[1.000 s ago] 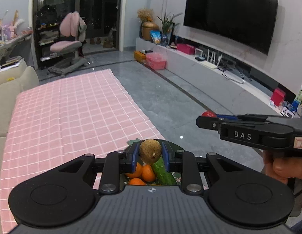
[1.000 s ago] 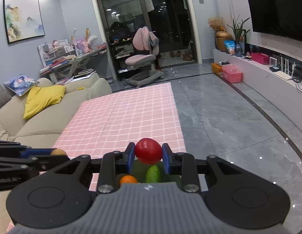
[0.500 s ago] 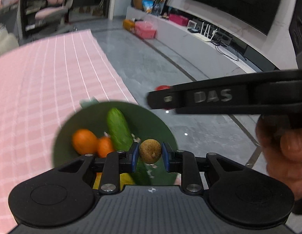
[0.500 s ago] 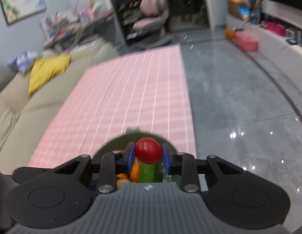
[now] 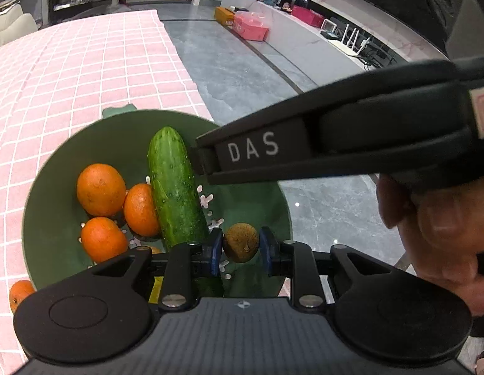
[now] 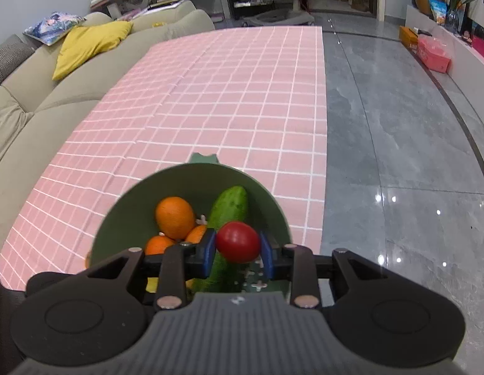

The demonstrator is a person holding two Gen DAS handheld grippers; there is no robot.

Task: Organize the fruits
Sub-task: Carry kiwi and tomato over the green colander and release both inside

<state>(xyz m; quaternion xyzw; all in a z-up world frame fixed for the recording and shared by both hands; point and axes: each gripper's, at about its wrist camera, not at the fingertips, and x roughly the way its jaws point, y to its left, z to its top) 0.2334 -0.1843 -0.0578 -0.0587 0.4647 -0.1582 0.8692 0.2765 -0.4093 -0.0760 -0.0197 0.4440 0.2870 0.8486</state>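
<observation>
Left gripper [image 5: 241,247]: clamped on a small brown fruit [image 5: 241,242], held over the near right part of the green bowl [image 5: 48,218]. Right gripper [image 6: 237,249]: clamped on a red tomato [image 6: 238,242], held above the same bowl, just over the cucumber [image 5: 175,187]. Cucumber's long axis runs away from the fingers, roughly up the bowl's middle; three oranges [image 5: 101,189] lie left of it. Open floor of the bowl is seen right of the cucumber, beneath both held fruits. Release there is judged the next step; neither hand is clearly nearer.
</observation>
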